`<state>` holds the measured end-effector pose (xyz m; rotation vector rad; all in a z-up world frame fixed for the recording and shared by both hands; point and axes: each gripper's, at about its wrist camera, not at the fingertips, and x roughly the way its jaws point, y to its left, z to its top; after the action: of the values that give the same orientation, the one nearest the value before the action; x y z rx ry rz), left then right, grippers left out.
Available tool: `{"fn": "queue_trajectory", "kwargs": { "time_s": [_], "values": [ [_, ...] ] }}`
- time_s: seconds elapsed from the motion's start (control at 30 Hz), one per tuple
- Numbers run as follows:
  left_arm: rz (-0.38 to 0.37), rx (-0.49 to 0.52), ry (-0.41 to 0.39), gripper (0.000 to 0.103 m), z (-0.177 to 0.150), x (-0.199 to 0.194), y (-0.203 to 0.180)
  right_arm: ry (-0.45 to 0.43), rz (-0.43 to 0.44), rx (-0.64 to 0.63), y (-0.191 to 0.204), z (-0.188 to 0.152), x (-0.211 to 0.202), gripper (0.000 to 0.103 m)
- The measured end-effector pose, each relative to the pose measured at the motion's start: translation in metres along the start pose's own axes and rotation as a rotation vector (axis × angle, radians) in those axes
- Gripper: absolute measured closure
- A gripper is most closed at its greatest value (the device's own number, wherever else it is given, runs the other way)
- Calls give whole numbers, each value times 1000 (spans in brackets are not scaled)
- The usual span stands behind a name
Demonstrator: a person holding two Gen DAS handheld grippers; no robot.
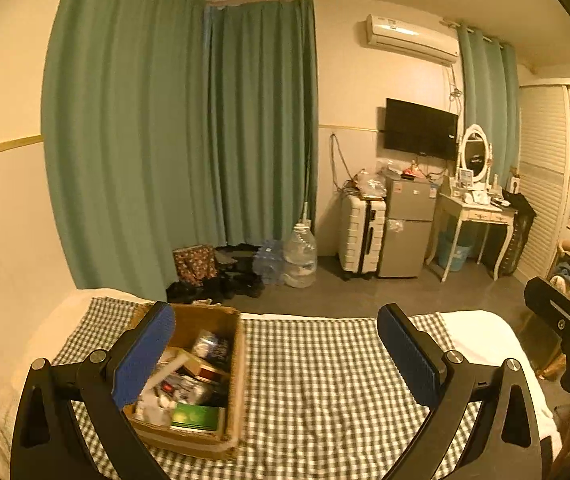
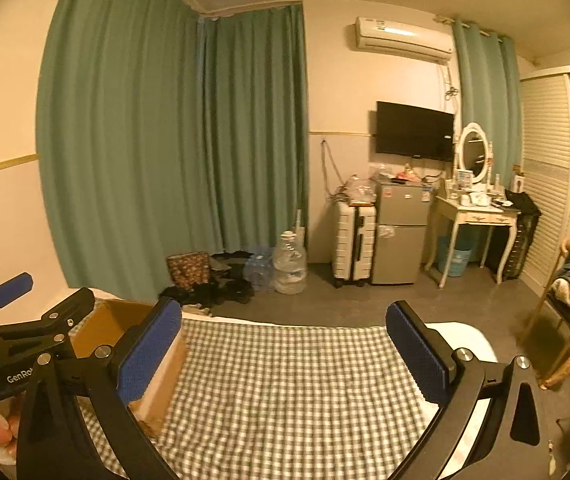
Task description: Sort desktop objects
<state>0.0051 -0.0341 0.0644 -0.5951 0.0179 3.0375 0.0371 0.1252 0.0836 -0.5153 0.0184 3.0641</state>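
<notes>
Sorting looks finished: brown cardboard box at nine o'clock holds the clutter; checked cloth bare; left gripper and right gripper both gape wide, empty.

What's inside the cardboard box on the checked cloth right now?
The cardboard box is full of jumbled small items: a green packet at the near end, a dark packet further back, white bits. The left tongs' finger hides one side; lower layers are covered.
</notes>
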Motion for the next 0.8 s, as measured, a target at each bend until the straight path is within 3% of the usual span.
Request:
{"fn": "queue_trajectory", "kwargs": {
  "time_s": [0.43,0.8],
  "values": [
    [-36,40,35,0,-17,10,-49,48,-78,22,-66,-20,-8,0],
    [-30,40,39,0,-20,12,-53,66,-14,50,-70,-29,-7,0]
  ]
}}
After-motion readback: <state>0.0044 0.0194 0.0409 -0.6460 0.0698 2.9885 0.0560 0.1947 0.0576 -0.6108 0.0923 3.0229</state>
